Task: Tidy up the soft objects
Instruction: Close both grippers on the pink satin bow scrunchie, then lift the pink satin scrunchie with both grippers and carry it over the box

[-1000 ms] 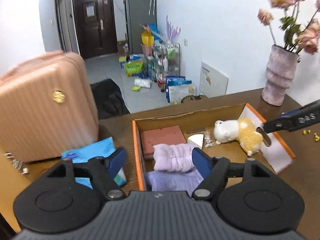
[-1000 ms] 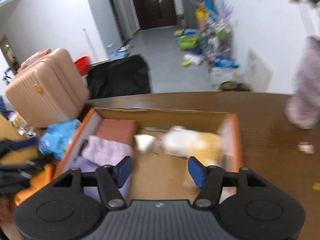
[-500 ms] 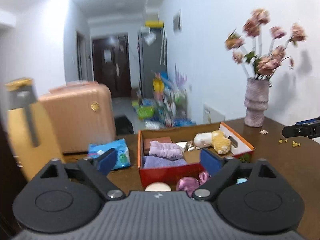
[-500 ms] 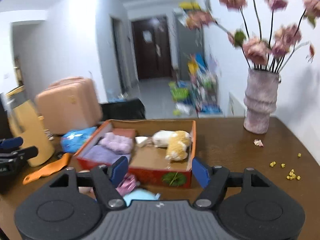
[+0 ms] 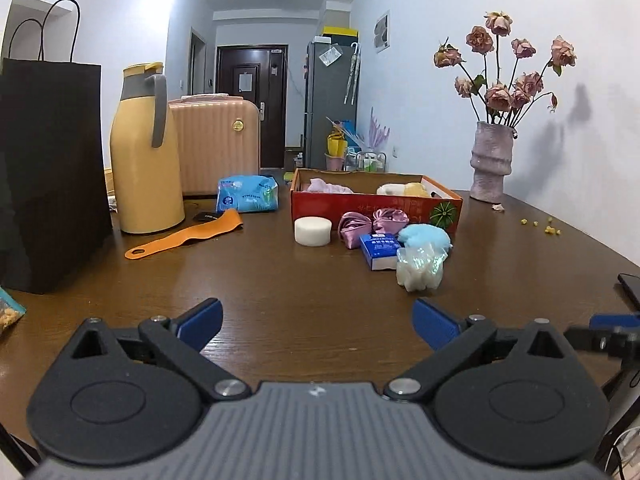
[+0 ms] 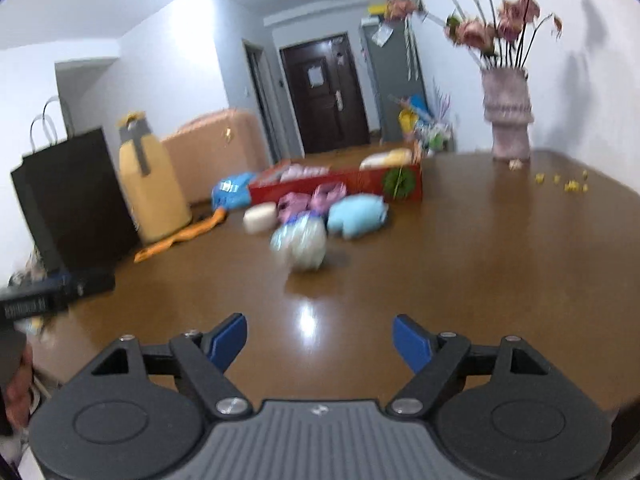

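The left gripper [image 5: 316, 316] is hovering low over the dark brown wooden table [image 5: 280, 280], jaws spread wide and holding nothing. The right gripper [image 6: 320, 338] is doing the same (its view is blurred), jaws wide apart and empty.

Well ahead of both, a red cardboard box with an orange rim [image 5: 376, 202] is sitting on the table, with a lilac fluffy cloth [image 5: 328, 187] and a white-and-yellow plush toy [image 5: 402, 189] lying inside it. Just in front of the box, a white round sponge puck [image 5: 313, 231], pink satin scrunchies [image 5: 370, 224], a small blue tissue packet [image 5: 378, 250], a light-blue fluffy ball [image 5: 424, 237] and a crinkly translucent white pouch [image 5: 420, 268] are lying close together.

A yellow thermos jug with a grey handle [image 5: 146, 152] and a black paper bag [image 5: 48, 168] are standing to the left, and a ribbed pink vase of dried roses [image 5: 491, 162] is standing to the right.
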### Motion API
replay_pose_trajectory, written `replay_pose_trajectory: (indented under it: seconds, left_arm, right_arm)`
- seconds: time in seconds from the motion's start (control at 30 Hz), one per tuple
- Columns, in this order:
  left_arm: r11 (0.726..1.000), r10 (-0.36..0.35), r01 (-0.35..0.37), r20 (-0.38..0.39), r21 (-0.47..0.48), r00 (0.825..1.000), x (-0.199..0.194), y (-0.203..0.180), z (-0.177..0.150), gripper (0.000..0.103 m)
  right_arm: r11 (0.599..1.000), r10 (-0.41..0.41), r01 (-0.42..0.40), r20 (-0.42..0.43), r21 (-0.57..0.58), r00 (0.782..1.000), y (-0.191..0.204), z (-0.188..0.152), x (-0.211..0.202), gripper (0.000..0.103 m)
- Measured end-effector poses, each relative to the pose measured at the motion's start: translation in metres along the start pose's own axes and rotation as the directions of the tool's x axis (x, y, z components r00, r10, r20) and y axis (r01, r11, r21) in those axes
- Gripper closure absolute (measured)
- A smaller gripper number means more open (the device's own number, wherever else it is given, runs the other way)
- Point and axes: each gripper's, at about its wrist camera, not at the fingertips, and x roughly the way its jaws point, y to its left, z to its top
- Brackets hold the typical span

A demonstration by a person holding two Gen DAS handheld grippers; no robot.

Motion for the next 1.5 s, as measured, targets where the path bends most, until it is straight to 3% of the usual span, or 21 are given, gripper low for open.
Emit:
replay_pose_trajectory:
  seconds: [0.1,0.27,0.47,0.53,0.6,0.8,0.97,1.07,1.13,1.23,1.5]
  left_arm:
    - [1.0,0.031,-0.031,0.007,0.003,1.0,0.004,0.0,0.0,0.0]
    - [1.0,0.015,-0.015,0.002,-0.006,1.0,0.016,0.0,0.005,0.0]
    - [0.994,-0.09,0.09,0.003,-0.068,0.996,0.077,0.009,0.041,0.001]
    - [0.989,-0.13,0.129,-0.004,-0.071,0.992,0.109,0.008,0.056,0.006]
    - [0.988,-0.149,0.147,-0.031,-0.057,0.988,0.147,0.004,0.072,0.019]
    - [0.977,-0.211,0.212,-0.131,-0.004,0.969,0.269,-0.015,0.1,0.027]
    - [0.966,-0.256,0.259,-0.21,-0.016,0.944,0.332,-0.021,0.095,0.034]
    - [0.96,-0.277,0.281,-0.208,-0.011,0.938,0.348,-0.022,0.092,0.036]
    - [0.954,-0.297,0.3,-0.21,-0.016,0.932,0.354,-0.022,0.09,0.05]
    - [0.952,-0.3,0.306,-0.204,-0.007,0.932,0.354,-0.022,0.084,0.061]
    - [0.939,-0.344,0.335,-0.199,-0.077,0.918,0.347,-0.007,0.087,0.078]
  right_arm:
    - [1.0,-0.026,0.026,-0.01,-0.018,1.0,0.003,-0.005,0.001,0.023]
    - [0.999,-0.027,0.026,0.03,0.028,0.999,-0.005,0.005,0.005,0.024]
    - [1.0,0.0,-0.002,0.063,0.031,0.998,-0.024,0.052,0.044,0.024]
    - [1.0,-0.003,0.002,0.057,0.019,0.998,-0.03,0.073,0.071,0.031]
    - [1.0,0.01,-0.011,0.039,0.022,0.999,-0.038,0.1,0.106,0.035]
    - [0.998,0.058,-0.058,0.004,-0.015,0.998,-0.045,0.165,0.222,0.043]
    - [0.996,0.086,-0.088,-0.07,-0.02,0.994,-0.046,0.182,0.313,0.058]
    - [0.993,0.116,-0.119,-0.106,-0.022,0.988,-0.044,0.179,0.343,0.067]
    - [0.991,0.136,-0.137,-0.102,0.0,0.985,-0.045,0.172,0.352,0.077]
    - [0.991,0.128,-0.131,-0.1,-0.026,0.987,-0.042,0.162,0.355,0.085]
    - [0.992,0.106,-0.108,-0.033,-0.067,0.994,-0.033,0.159,0.346,0.094]
